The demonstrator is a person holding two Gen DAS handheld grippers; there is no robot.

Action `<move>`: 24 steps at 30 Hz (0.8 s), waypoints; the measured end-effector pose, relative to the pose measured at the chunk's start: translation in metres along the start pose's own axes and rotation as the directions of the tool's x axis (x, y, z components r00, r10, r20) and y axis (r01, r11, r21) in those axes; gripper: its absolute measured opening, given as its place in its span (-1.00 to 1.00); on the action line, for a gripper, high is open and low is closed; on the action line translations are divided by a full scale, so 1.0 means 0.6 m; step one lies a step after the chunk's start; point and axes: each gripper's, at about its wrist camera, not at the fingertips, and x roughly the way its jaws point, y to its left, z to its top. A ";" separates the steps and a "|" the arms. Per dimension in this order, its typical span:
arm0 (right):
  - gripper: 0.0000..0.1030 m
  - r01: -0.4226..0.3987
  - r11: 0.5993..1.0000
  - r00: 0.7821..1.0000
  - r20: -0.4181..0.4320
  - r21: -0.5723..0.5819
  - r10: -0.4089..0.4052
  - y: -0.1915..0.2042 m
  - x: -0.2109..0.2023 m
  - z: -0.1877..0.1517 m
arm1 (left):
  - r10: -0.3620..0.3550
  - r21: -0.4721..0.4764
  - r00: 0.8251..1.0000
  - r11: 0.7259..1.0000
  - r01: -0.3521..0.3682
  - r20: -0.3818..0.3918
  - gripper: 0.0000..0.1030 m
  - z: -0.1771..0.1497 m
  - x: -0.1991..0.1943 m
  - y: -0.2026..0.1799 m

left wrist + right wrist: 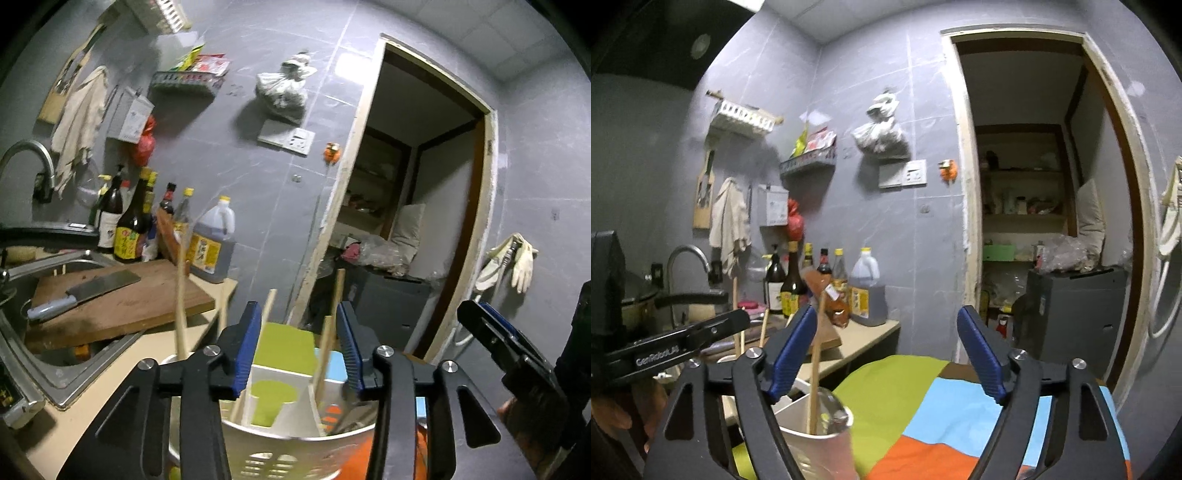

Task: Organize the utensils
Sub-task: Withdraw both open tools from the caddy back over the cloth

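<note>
Chopsticks (330, 332) upright in white holder (295, 439) on desk (110, 387). Left hand-held gripper (299, 347) half-open around them, gripping nothing. Right hand-held gripper (886, 354) wide, empty. Risk: closing jaws nudge holder, topple it.

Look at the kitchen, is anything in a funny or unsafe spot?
Yes. The cleaver lies loose on the wooden cutting board, and that board sits crooked, partly hanging over the sink. In the utensil holder, the chopsticks lean different ways.
</note>
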 end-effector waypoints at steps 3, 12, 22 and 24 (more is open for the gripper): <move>0.73 0.019 1.000 1.000 0.003 0.025 -0.019 -0.025 -0.016 0.009 | -0.018 0.017 1.000 1.000 0.018 0.001 0.06 0.002 -0.001 -0.020; 1.00 0.109 0.993 0.994 -0.002 0.051 -0.109 -0.101 -0.076 0.017 | -0.099 0.039 0.995 0.994 0.100 -0.024 0.68 -0.010 0.004 -0.080; 1.00 0.197 0.979 0.979 -0.056 0.053 -0.194 -0.163 -0.117 -0.003 | -0.172 0.077 0.981 0.981 0.180 -0.094 0.87 -0.050 0.027 -0.152; 1.00 0.214 0.975 0.975 -0.070 0.049 -0.211 -0.174 -0.120 -0.008 | -0.179 0.084 0.977 0.978 0.189 -0.114 0.87 -0.061 0.033 -0.163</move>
